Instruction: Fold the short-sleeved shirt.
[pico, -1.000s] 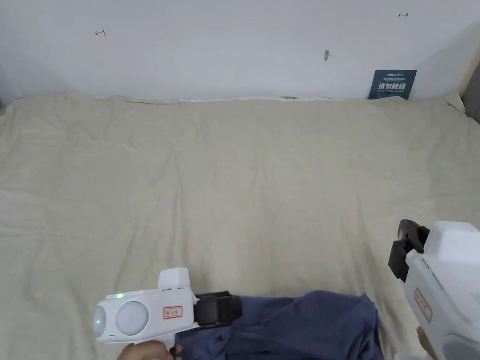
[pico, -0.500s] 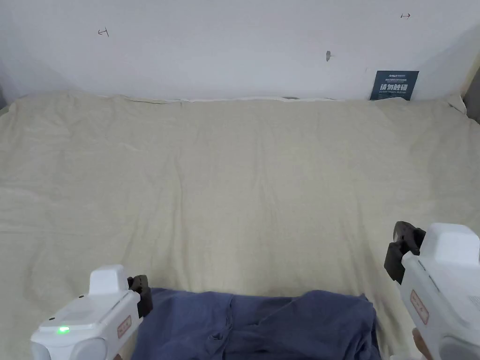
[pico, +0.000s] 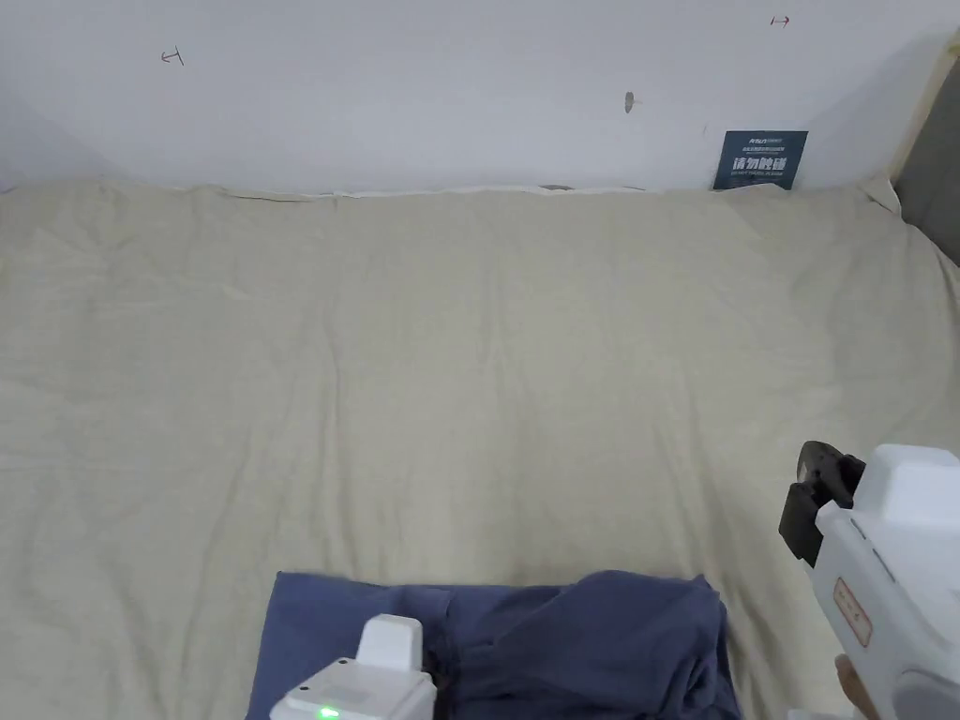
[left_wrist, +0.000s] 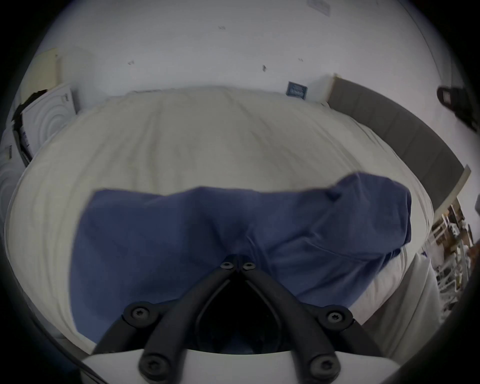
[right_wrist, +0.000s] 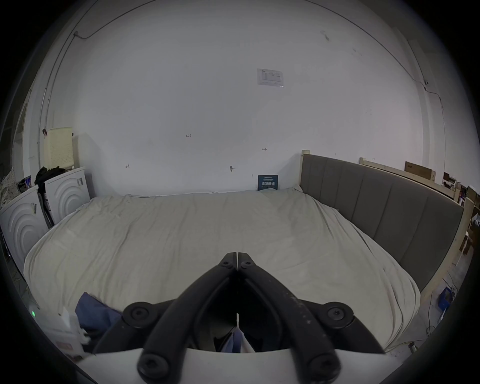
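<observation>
- Your left tool is clenched on the navy shirt, bunched at the bed's near edge.
- Your right tool is clenched on nothing, right of the shirt.

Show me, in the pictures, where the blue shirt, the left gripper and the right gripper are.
blue shirt (left_wrist: 155, 246): left gripper view, on its flat left part.
left gripper (left_wrist: 237, 261): left gripper view, at the closed jaw tips, over the shirt.
right gripper (right_wrist: 237, 257): right gripper view, at the closed jaw tips, above the bed sheet.
</observation>
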